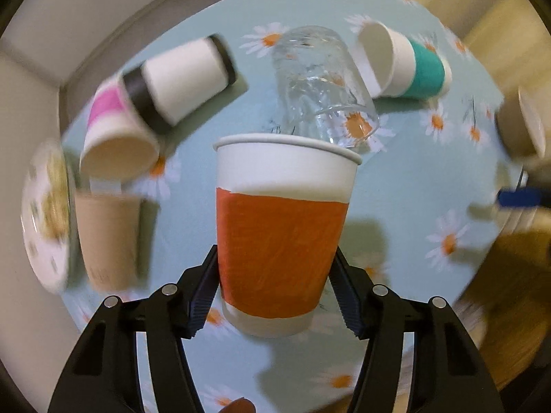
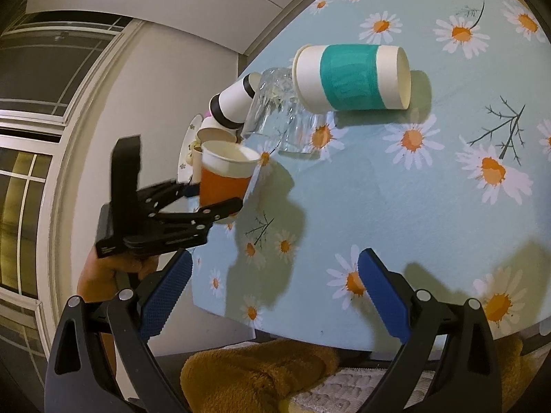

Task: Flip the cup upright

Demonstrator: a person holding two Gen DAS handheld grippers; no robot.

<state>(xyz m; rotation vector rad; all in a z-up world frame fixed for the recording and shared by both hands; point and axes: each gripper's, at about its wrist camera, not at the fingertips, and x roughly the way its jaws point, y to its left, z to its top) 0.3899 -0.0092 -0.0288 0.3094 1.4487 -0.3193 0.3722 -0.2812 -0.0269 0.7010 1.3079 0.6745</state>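
My left gripper [image 1: 275, 289] is shut on an orange-banded paper cup [image 1: 282, 234], which is upright with its mouth up, a little above the daisy tablecloth [image 1: 406, 186]. The right wrist view shows the same cup [image 2: 224, 179] held in the left gripper [image 2: 217, 199] over the table's left edge. My right gripper [image 2: 275, 292] is open and empty above the table's near edge. A teal-banded cup [image 2: 351, 79] lies on its side, also in the left wrist view [image 1: 406, 65]. A clear glass [image 1: 320, 86] lies on its side behind the orange cup.
A black-banded cup [image 1: 186, 79], a pink-banded cup [image 1: 113, 130] and a brown cup [image 1: 106, 237] crowd the left side, beside a plate [image 1: 44, 213]. A brown furry thing [image 2: 261, 375] lies below the table's near edge [image 2: 275, 330]. A wall and window [image 2: 31, 137] stand at left.
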